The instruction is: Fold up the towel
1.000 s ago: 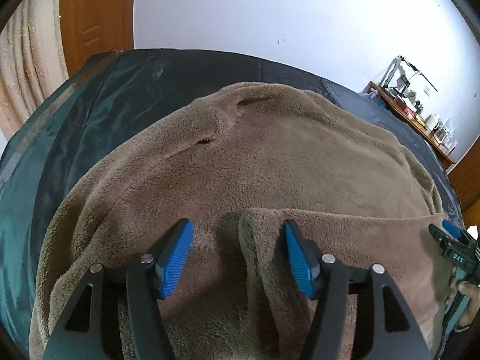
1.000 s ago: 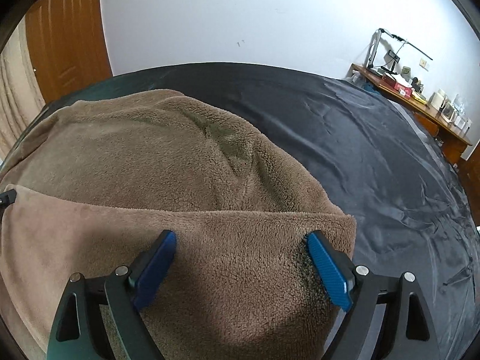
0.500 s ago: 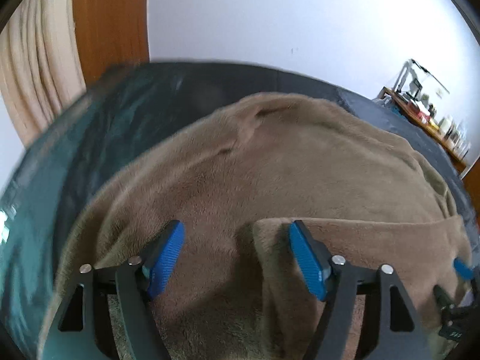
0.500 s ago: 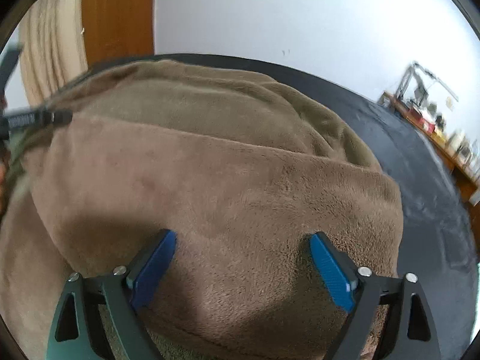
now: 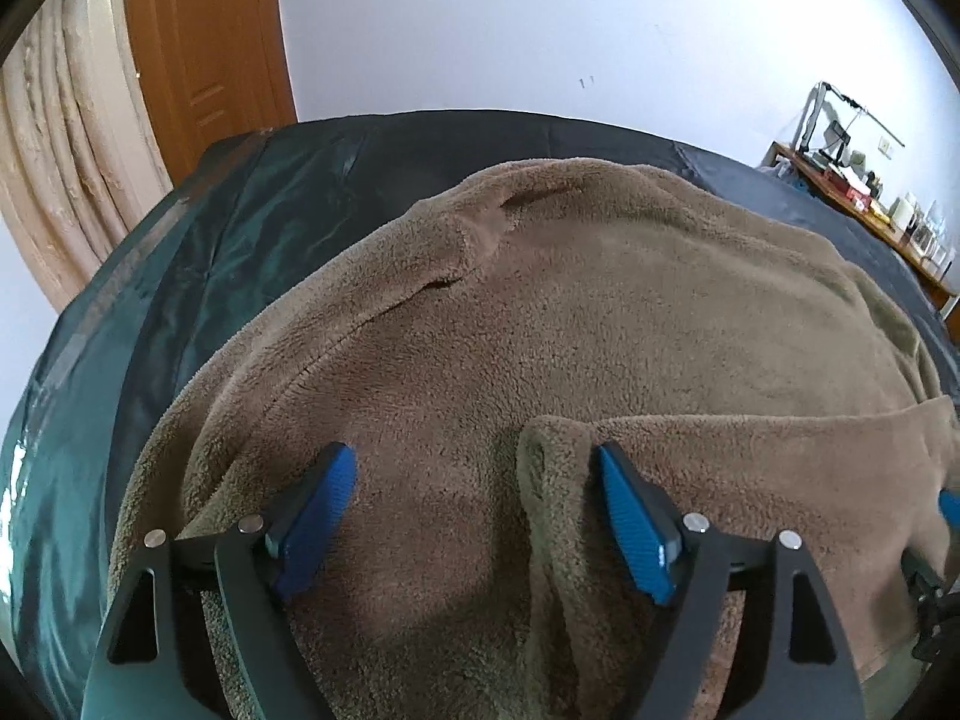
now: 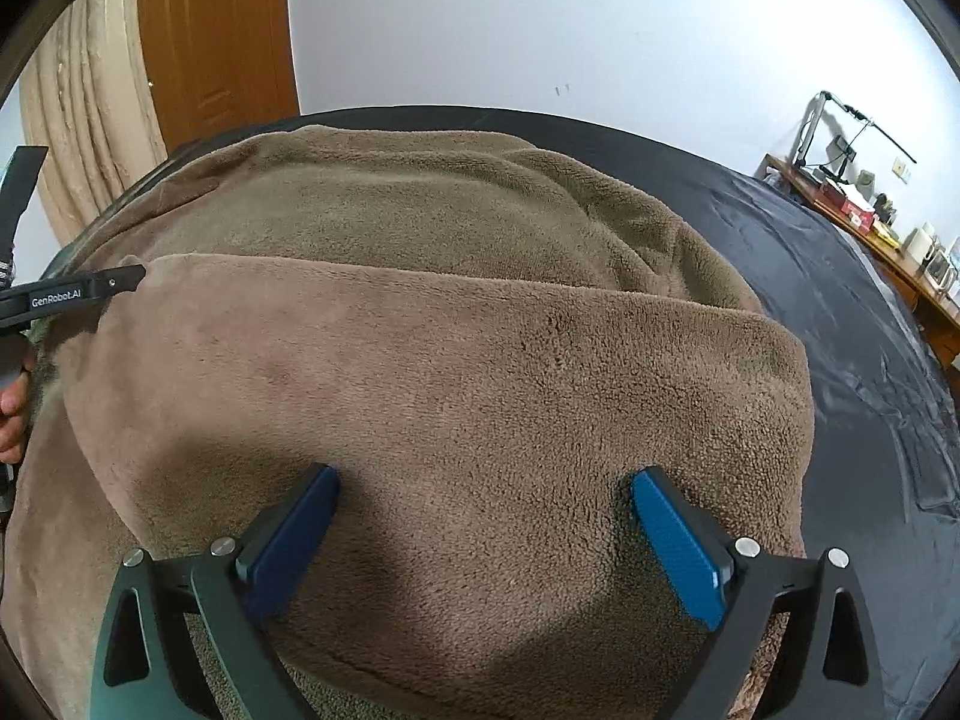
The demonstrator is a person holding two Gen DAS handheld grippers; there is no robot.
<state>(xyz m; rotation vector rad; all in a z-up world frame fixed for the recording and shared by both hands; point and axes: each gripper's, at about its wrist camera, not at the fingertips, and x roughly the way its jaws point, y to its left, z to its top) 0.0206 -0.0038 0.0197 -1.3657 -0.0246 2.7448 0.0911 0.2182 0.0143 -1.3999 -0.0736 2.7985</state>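
My right gripper (image 6: 480,528) has swung left over the towel (image 6: 450,372); both grippers gape; left gripper (image 5: 474,504), nine o'clock, reads "GenRobot.AI".

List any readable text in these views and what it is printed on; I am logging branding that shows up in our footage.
"GenRobot.AI": white lettering on the black finger of the left gripper, seen at the left edge of the right wrist view.
Boxes and items on the wooden desk: too small to read.
Nothing readable on the brown towel.
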